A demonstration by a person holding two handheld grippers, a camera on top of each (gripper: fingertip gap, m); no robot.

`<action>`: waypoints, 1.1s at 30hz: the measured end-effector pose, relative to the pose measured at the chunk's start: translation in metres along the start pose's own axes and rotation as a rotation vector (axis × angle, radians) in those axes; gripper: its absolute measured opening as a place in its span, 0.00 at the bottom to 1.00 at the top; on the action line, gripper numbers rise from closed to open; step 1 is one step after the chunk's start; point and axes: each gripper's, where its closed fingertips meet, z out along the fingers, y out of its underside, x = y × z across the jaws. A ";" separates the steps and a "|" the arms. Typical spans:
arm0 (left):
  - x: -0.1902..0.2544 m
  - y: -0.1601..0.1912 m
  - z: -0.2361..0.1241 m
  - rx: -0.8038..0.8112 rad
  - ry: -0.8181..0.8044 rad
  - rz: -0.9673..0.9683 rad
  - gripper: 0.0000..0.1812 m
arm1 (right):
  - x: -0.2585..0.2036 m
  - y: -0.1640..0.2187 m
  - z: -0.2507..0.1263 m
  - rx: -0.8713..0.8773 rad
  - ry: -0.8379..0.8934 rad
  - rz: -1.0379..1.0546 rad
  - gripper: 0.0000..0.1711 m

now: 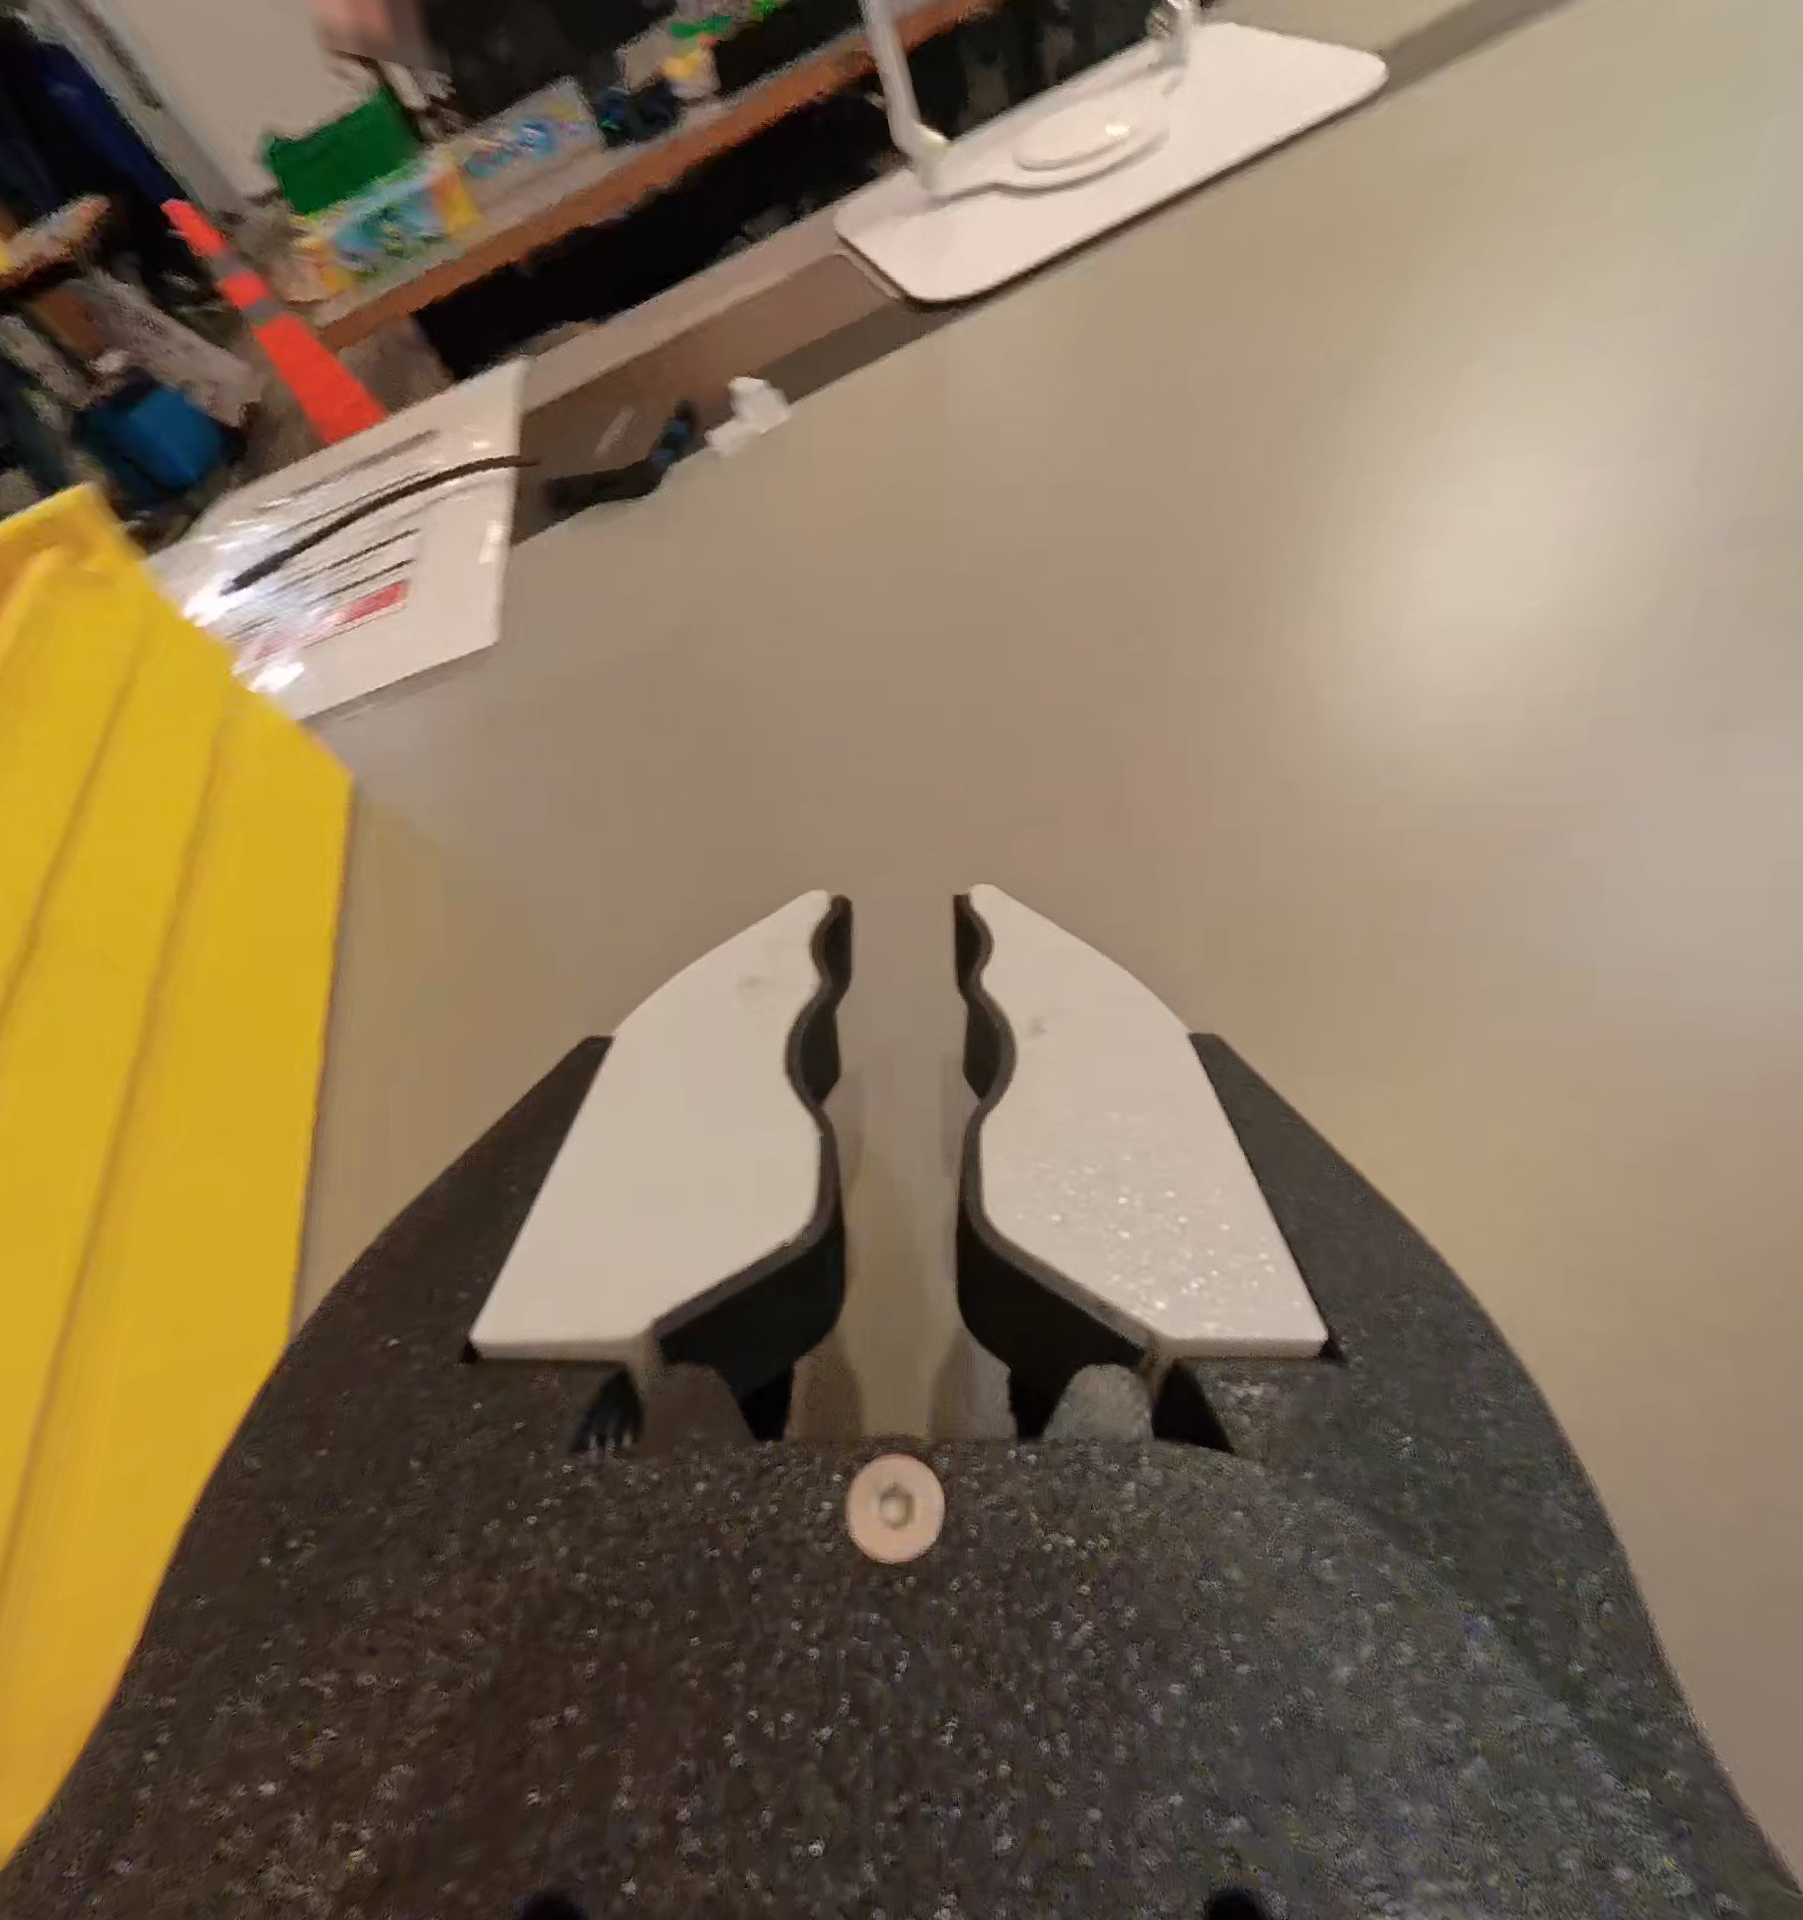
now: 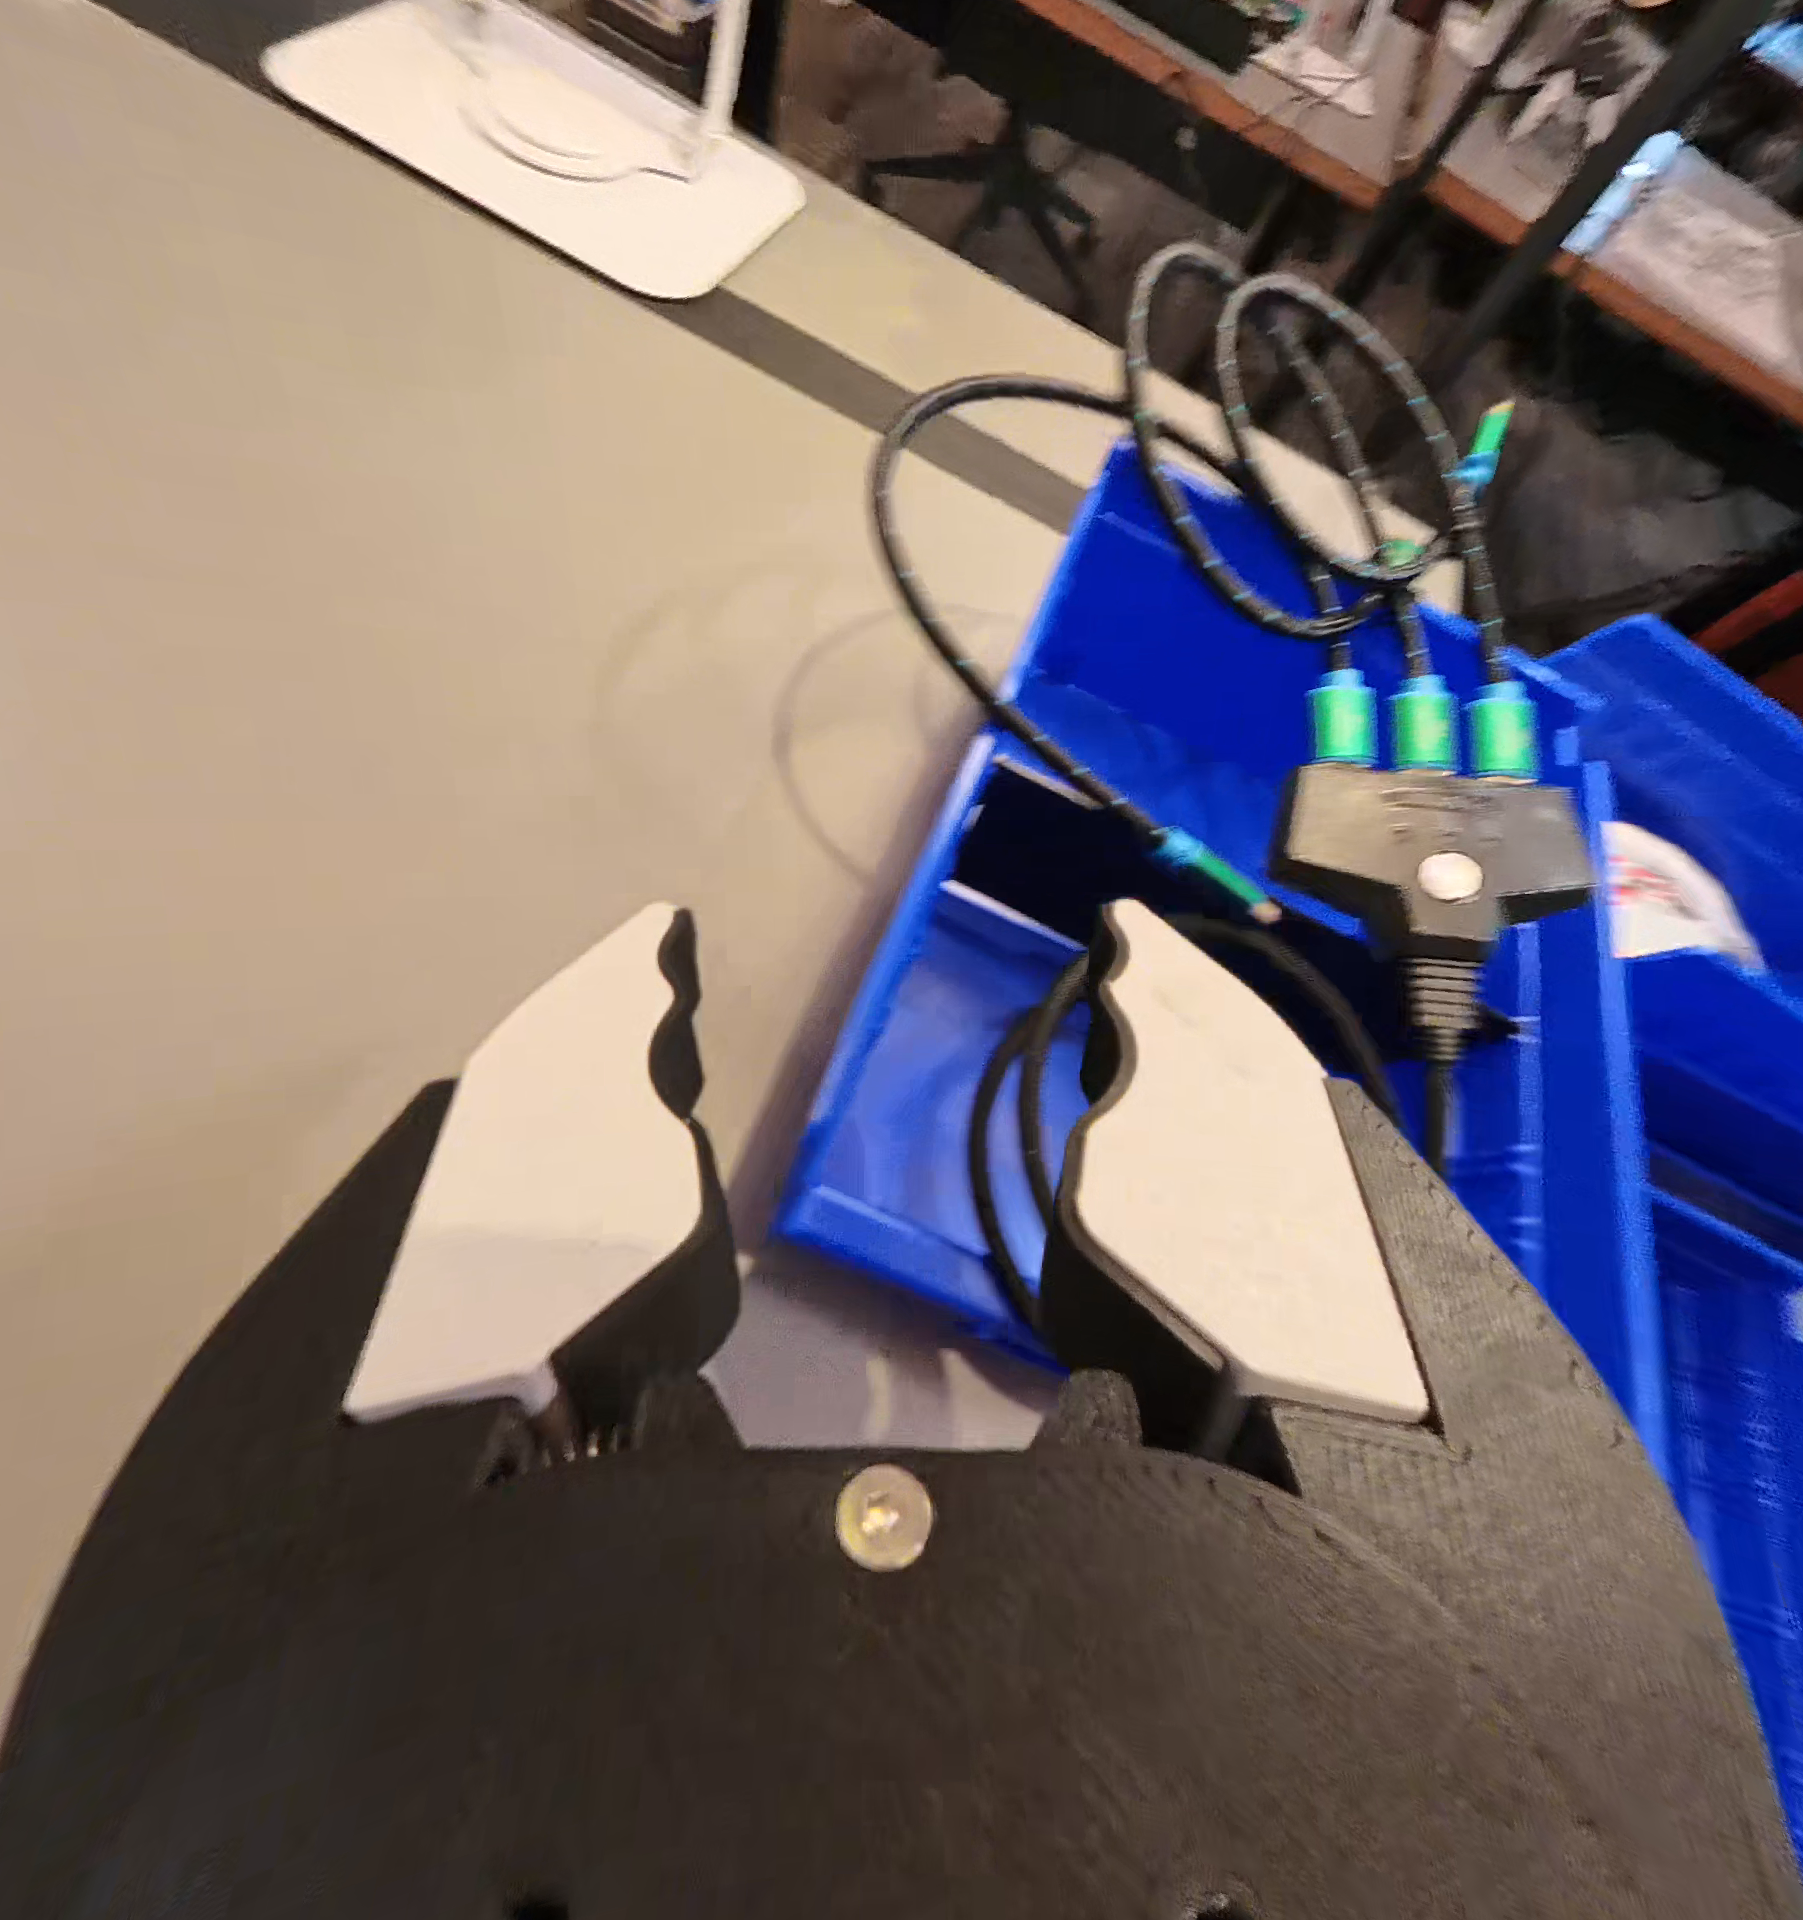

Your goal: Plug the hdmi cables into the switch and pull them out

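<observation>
In the right wrist view a black HDMI switch (image 2: 1437, 842) rests on the rim of a blue bin (image 2: 907, 1122). Three braided cables with green plugs (image 2: 1422, 727) sit side by side in its far edge. A fourth cable's loose green plug (image 2: 1214, 883) hangs just left of the switch. The switch's own black lead (image 2: 1011, 1122) coils inside the bin. My right gripper (image 2: 897, 914) is wide open and empty, near and left of the switch. My left gripper (image 1: 902, 904) is empty over bare grey table, with a narrow gap between its fingers. The switch does not show in the left wrist view.
A yellow bin (image 1: 97, 935) stands close on the left gripper's left. A white laminated sheet (image 1: 377, 582) and a small black item (image 1: 606, 483) lie beyond. A white lamp base (image 1: 1084, 156) sits at the table's far edge (image 2: 564, 156). A second blue bin (image 2: 1759, 987) adjoins the first. Across from one pair of fingers to the other is roughly 55 cm. Between my right fingertips and the black HDMI switch (image 2: 1437, 842) there is roughly 15 cm.
</observation>
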 end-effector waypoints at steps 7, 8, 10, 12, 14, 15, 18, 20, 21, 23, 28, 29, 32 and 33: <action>-0.042 0.017 -0.104 0.109 -0.254 -0.108 0.24 | -0.026 0.036 0.006 -0.013 -0.057 0.019 0.45; -0.054 0.016 -0.116 0.122 -0.306 -0.118 0.25 | -0.026 0.038 0.008 -0.007 -0.053 0.028 0.45; -0.080 0.016 -0.137 0.135 -0.405 -0.145 0.27 | -0.024 0.042 0.012 0.000 -0.036 0.039 0.45; -0.102 0.022 -0.146 0.115 -0.469 -0.171 0.31 | -0.022 0.047 0.017 -0.009 -0.012 0.032 0.46; -0.123 0.033 -0.143 0.076 -0.512 -0.177 0.31 | -0.022 0.049 0.021 -0.014 -0.005 0.032 0.45; -0.132 0.039 -0.138 0.046 -0.515 -0.179 0.31 | -0.023 0.050 0.023 -0.015 -0.003 0.037 0.45; -0.149 0.052 -0.116 -0.018 -0.466 -0.205 0.31 | -0.022 0.049 0.027 -0.010 0.009 0.054 0.41; -0.155 0.054 -0.100 -0.042 -0.414 -0.220 0.30 | -0.020 0.048 0.030 -0.005 0.025 0.067 0.37; -0.159 0.055 -0.094 -0.057 -0.412 -0.221 0.30 | -0.020 0.047 0.031 -0.004 0.033 0.072 0.34; -0.162 0.055 -0.083 -0.083 -0.400 -0.199 0.25 | -0.021 0.046 0.034 -0.008 0.045 0.070 0.30; -0.152 0.059 -0.066 -0.121 -0.371 -0.176 0.07 | -0.014 0.046 0.042 -0.023 0.149 0.022 0.13; -0.151 0.058 -0.066 -0.104 -0.380 -0.184 0.06 | -0.010 0.046 0.042 -0.016 0.179 0.017 0.06; -0.135 0.052 -0.067 -0.042 -0.330 -0.210 0.02 | -0.008 0.045 0.043 0.016 0.164 0.055 0.04; -0.130 0.051 -0.069 -0.041 -0.335 -0.184 0.02 | -0.008 0.045 0.042 0.026 0.154 0.062 0.04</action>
